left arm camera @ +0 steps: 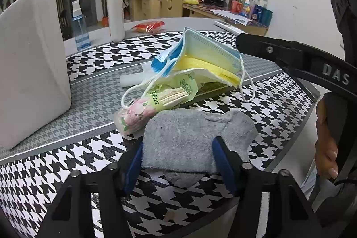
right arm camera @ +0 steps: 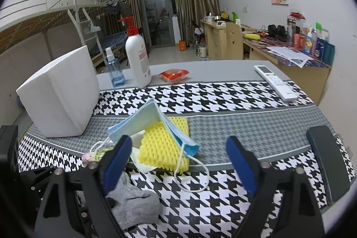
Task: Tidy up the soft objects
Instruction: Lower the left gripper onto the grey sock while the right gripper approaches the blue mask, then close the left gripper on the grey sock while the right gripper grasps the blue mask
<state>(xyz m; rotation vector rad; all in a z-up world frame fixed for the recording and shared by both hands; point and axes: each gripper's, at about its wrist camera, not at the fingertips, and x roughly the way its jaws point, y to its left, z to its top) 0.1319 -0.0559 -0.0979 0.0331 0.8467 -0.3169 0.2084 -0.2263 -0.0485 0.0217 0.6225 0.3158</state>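
A grey sock (left arm camera: 191,137) lies near the front edge of the tabletop (right arm camera: 212,68), on a houndstooth cloth (left arm camera: 73,162) that covers most of it. The left gripper (left arm camera: 178,155) has a blue pad on either side of the sock, both against its fabric; whether they press hard I cannot tell. The sock is fluffy, folded, with one end hanging loose below the pads.

Just behind the sock sits a small heap. A pink and green packet of tissues (left arm camera: 156,102) touches the sock's far edge. A blue face mask (right arm camera: 154,126) stands tented over a yellow foam net (right arm camera: 165,144), and its white ear loop (right arm camera: 191,175) trails onto the cloth toward the front edge. This heap stands between the sock and a white foam block (right arm camera: 60,95), which is upright at the left edge.

Along the back edge, on the bare grey part, are a blue spray bottle (right arm camera: 115,70), a white pump bottle (right arm camera: 137,57) with a red head, and a red snack packet (right arm camera: 175,75). A white remote (right arm camera: 276,81) lies near the back right corner.

The right gripper (right arm camera: 178,162) hovers over the front of the cloth, jaws wide apart with nothing gripped; the ear loop lies on the cloth below the gap between its pads. In the left wrist view a hand (left arm camera: 325,142) holds its handle at the right edge.
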